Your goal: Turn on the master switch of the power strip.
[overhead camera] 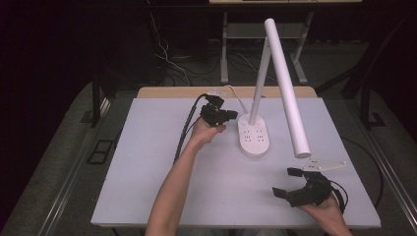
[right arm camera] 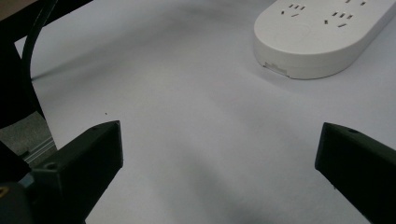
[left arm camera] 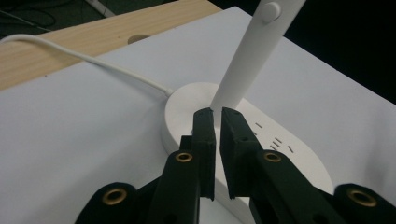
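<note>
— High view first: where are your claws?

— My left gripper (overhead camera: 231, 116) sits at the far middle of the white table (overhead camera: 147, 167), right against the left edge of the lamp base (overhead camera: 254, 137). My right gripper (overhead camera: 286, 183) rests near the front right corner, well apart from the lamp.

— What is the lamp doing?

— It is a white desk lamp. Its oval base carries socket slots on top, a thin stem (overhead camera: 259, 83) rises from the far end of the base, and the long lamp head (overhead camera: 287, 88) slants down from the top of the stem toward the right front, its end hanging above the table between the base and my right claw. A white cord (left arm camera: 84, 58) runs from the back of the base over the table toward the wooden strip (left arm camera: 93, 37) behind.

— Left gripper view: is that claw holding anything?

— No. The jaws stand narrow, nearly together with just a slit between them, and nothing sits in the slit. The tips hover over the near rim of the base (left arm camera: 187, 116), aimed at the foot of the stem (left arm camera: 243, 74). Whether they touch the base I cannot tell.

— And the right one?

— Right gripper view shows my jaws spread wide, nothing between them but bare table (right arm camera: 187, 140). The front end of the base (right arm camera: 322, 37) lies ahead, apart from both tips.
</note>
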